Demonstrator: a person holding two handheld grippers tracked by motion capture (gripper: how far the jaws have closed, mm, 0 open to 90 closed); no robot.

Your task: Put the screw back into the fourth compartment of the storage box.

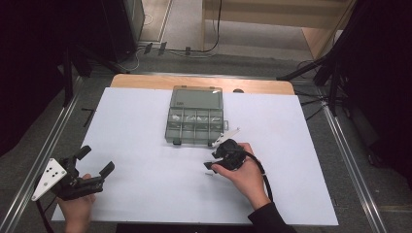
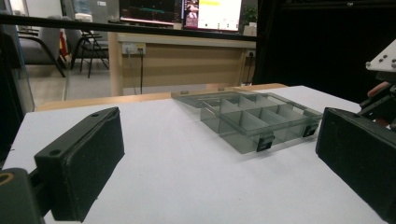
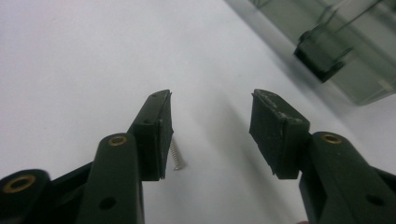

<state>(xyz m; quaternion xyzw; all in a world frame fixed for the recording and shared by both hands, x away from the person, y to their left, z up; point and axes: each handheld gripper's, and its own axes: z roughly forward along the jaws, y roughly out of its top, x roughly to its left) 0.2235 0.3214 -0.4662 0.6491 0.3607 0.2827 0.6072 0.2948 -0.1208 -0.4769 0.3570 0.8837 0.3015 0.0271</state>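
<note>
We see the right gripper (image 3: 210,133), jaws apart and holding nothing, poised over a small screw (image 3: 176,156) lying flat on the table (image 3: 70,60) near the compartment box (image 3: 336,46). Light, stiff, probably slippery, it wants pinching across the shank. The left gripper (image 2: 219,158) rests released.

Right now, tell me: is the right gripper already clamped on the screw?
No: the right gripper stands open, and the screw lies on the white table beside one finger, unpinched.
</note>
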